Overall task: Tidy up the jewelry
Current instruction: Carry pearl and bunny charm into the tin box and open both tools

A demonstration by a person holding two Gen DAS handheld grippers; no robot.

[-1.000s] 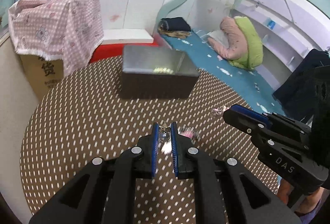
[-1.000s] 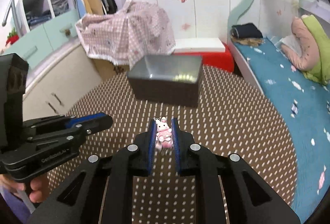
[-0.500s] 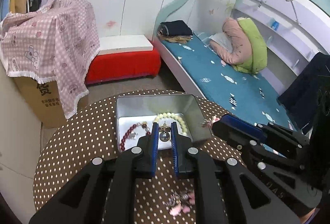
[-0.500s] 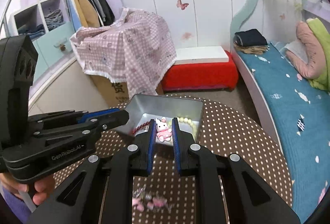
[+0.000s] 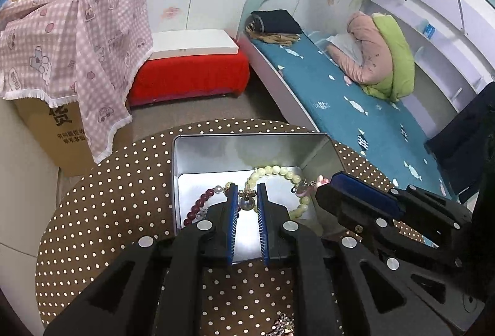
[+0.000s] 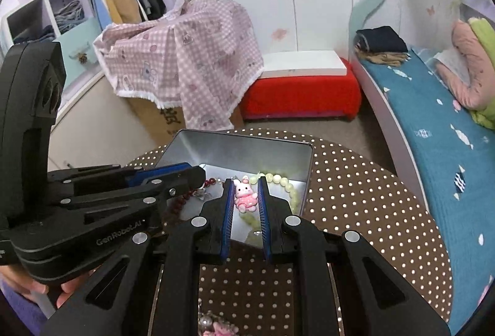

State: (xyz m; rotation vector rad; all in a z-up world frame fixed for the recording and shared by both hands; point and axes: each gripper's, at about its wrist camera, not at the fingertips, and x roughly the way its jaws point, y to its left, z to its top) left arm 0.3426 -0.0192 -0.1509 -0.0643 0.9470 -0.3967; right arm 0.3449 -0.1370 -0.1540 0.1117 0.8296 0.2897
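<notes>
- Holding a pearl pendant (image 5: pixel 246 203) clamped in the left hand-held gripper (image 5: pixel 247 200), a pink bunny charm (image 6: pixel 245 195) clamped in the right hand-held gripper (image 6: pixel 245 197).
- Hovering both over the open tin (image 5: pixel 247 147) on the dotted surface (image 5: pixel 108 212), bead bracelets (image 5: pixel 278 173) inside.
- Next, probably: lowering, then releasing inside.

Soft, even indoor light is filling both views, with no hard shadows. The tin (image 5: pixel 247 147) is showing pale glare on its inner walls, and the same sheen is appearing in the right view (image 6: pixel 244 150). Fisheye distortion is bending the wardrobe and bed (image 5: pixel 355 101) toward the edges, and dark vignetting is cutting off all four corners. The centre is staying sharp; the bottom edge is blurring slightly.
</notes>
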